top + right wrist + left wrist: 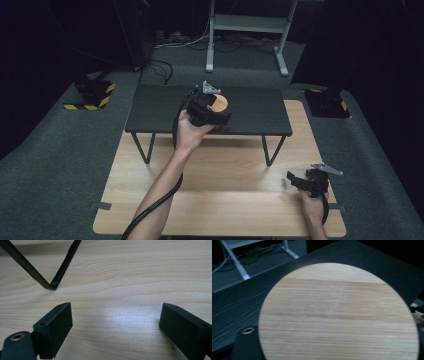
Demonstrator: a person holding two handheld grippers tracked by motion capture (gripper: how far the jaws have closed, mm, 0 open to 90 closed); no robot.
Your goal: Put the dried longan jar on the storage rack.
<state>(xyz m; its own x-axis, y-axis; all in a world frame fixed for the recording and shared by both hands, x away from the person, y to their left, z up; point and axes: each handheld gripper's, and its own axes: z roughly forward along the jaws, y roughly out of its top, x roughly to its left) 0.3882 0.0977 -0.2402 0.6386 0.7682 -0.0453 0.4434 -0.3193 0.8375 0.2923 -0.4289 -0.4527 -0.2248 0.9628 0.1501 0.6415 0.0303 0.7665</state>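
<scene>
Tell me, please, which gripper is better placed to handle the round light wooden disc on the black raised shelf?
Left. The left gripper is at the round light wooden disc on the black raised shelf; the right gripper sits open, low over the wooden table.

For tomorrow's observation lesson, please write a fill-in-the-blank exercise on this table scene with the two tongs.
1. The round light wooden disc lies on the black raised ____.
2. The left tongs are over the ____.
3. The right tongs have their jaws ____, nothing between them.
4. The light wooden table stands on grey ____.

Missing: shelf; disc; open; carpet
</scene>
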